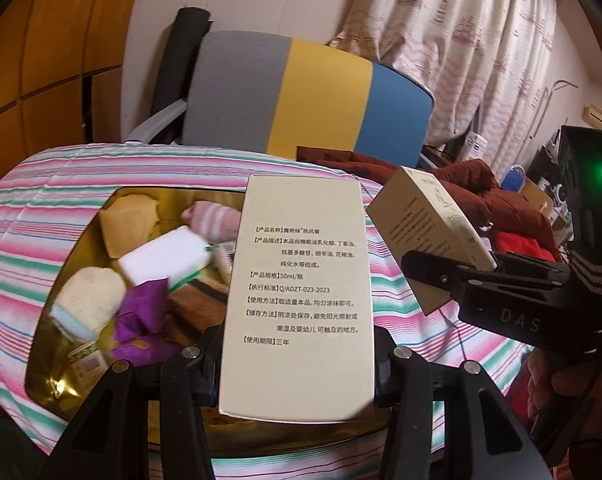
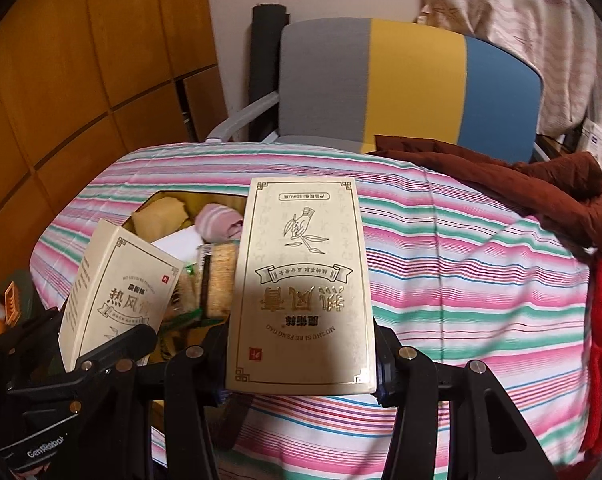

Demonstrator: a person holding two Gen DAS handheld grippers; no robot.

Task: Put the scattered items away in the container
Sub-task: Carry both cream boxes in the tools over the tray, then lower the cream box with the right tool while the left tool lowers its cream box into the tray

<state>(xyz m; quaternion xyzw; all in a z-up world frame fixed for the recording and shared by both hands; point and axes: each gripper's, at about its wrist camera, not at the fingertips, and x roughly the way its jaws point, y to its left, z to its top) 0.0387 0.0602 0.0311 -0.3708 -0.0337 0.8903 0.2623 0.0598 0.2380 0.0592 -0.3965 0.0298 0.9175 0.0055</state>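
Each hand carries one cream carton of the same ointment, and both hang at the gold container's (image 1: 53, 396) near end; the move that matters is forward and down into that opening.

The left gripper (image 1: 297, 364) is clamped on the left carton (image 1: 297, 292), its pads pressing the two long edges near the bottom; the carton's long axis runs straight away from the tool, printed text face towards the camera, its far end reaching over the container's right-hand part. The container itself spreads ahead and to the left of this carton, sunk in the striped bedcover (image 1: 21, 240) and already holding a white sponge (image 1: 161, 258), a purple packet (image 1: 141, 312) and rolled socks (image 1: 217, 218).

The right gripper (image 2: 301, 360) likewise grips the right carton (image 2: 301, 284) by its long edges, long axis pointing forward, decorated face up; from this tool the container (image 2: 157, 204) lies ahead and to the left, while striped cover lies directly beneath and to the right.

So I judge the left hand nearer the opening and better lined up; the right must shift leftwards first. The two cartons ride close side by side, so they could knock together on release.
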